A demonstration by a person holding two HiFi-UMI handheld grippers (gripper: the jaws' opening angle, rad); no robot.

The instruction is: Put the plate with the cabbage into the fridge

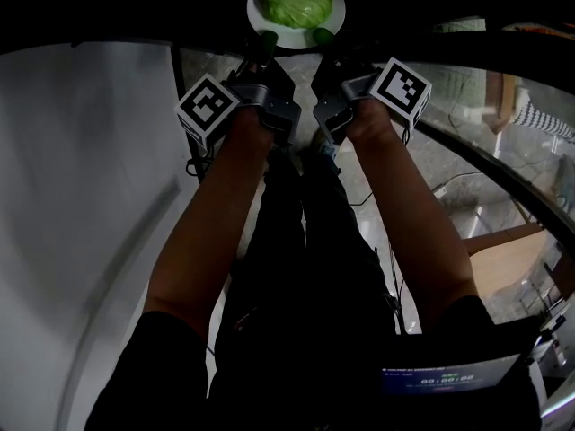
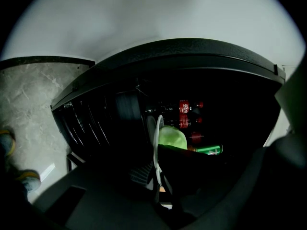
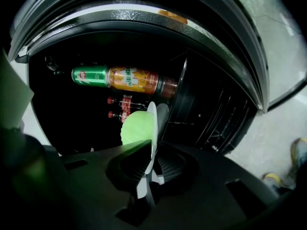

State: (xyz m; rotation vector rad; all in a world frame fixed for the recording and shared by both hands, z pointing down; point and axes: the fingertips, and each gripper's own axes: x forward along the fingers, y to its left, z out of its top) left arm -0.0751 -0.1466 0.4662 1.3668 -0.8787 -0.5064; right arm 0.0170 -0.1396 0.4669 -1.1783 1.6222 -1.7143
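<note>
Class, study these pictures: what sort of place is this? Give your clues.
Probably a kitchen, facing an open fridge: cola bottles and drink cans sit in its interior, a plate of cabbage is held before it, and the floor is marbled stone.

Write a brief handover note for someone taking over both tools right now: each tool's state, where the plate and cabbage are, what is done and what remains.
The left tool is shut on the near rim of the plate.
The right tool is shut on the same rim, beside the left one.
The cabbage sits on the plate, which is held at the open fridge. The cola bottles and a green can are deeper inside.
Done: the plate is up and at the fridge.
Left: set it on a shelf, open both tools, withdraw.
</note>
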